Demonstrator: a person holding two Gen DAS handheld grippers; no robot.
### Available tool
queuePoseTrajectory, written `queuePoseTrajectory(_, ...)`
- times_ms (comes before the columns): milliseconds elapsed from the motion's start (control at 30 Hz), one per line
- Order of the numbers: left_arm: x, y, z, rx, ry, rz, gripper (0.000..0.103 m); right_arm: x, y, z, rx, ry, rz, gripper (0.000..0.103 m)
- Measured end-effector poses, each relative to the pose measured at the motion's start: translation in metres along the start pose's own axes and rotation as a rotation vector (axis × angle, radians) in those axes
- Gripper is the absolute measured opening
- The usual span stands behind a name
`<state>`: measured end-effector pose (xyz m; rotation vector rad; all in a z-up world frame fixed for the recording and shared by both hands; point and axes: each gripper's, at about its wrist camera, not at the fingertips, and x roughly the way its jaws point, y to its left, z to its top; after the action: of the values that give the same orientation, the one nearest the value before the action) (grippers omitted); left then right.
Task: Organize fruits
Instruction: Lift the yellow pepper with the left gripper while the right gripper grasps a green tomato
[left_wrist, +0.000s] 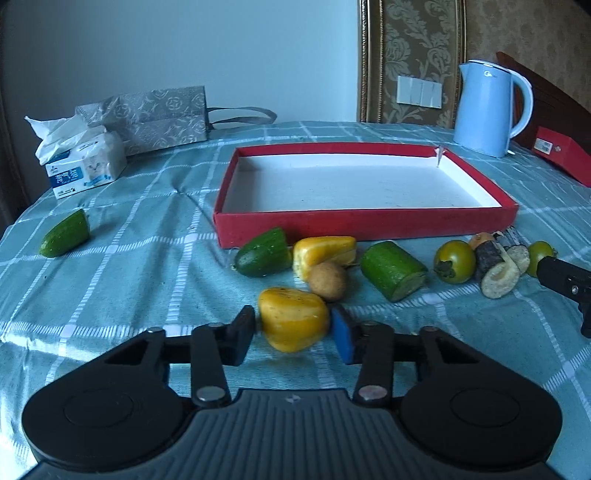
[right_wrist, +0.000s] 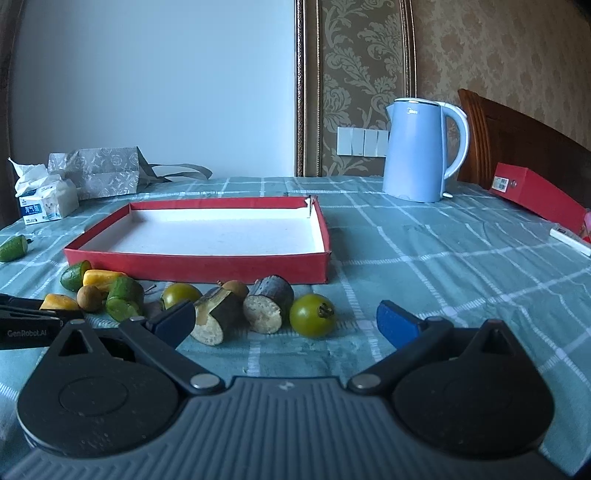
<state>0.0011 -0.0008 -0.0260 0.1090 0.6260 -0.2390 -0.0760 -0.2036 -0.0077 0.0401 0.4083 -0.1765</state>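
The left claw (left_wrist: 293, 332) is pinching a yellow pepper piece (left_wrist: 293, 319), low in the middle of the left wrist view. One black pad touches its left side and the blue pad its right side. The piece looks a little blurred, so I cannot be sure if it rests on the bench (left_wrist: 110, 295) or is already just above it.

The red tray (left_wrist: 365, 221) is in the upper middle of that view, behind the row of fruits, and its white floor has nothing on it. Between the held piece and the tray lie a small brown fruit (left_wrist: 328, 280), a second yellow piece (left_wrist: 325, 253) and two cucumber pieces (left_wrist: 264, 253) (left_wrist: 393, 269). One more cucumber piece (left_wrist: 65, 233) is alone at the left edge.

To do this step well, I think the piece should go straight up first, high enough to pass over the brown fruit and over the front wall of the tray. Then it can travel forward and come down in one corner, so that room stays for the others. The pepper skin is smooth and the piece is wedge-shaped, so a slow and level lift is safer; a tilt may let it slip out.

The right claw (right_wrist: 286, 325) is spread wide with nothing between its fingers, in the lower middle of the right wrist view, near a green tomato (right_wrist: 312, 314) and two dark-skinned cut pieces (right_wrist: 218, 317) (right_wrist: 267, 304). It should wait there, away from the path.
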Motion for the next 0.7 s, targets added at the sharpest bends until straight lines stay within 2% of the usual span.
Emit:
queuePoseTrajectory(367,-0.001,0.000,-0.004,0.003,-0.027,0.003,0.039,0.000,-0.011,-0.003,-0.013,0.019,-0.011,0.103)
queuePoseTrajectory(500,-0.002,0.002,-0.004,-0.009,-0.028,-0.004,0.039,-0.002,-0.018,-0.004,-0.043,0.029,-0.026,0.095)
queuePoseTrajectory(700,-0.001,0.003,-0.003,-0.013,-0.028,-0.002,0.039,0.000,-0.027,0.002,-0.103,0.027,-0.040,0.092)
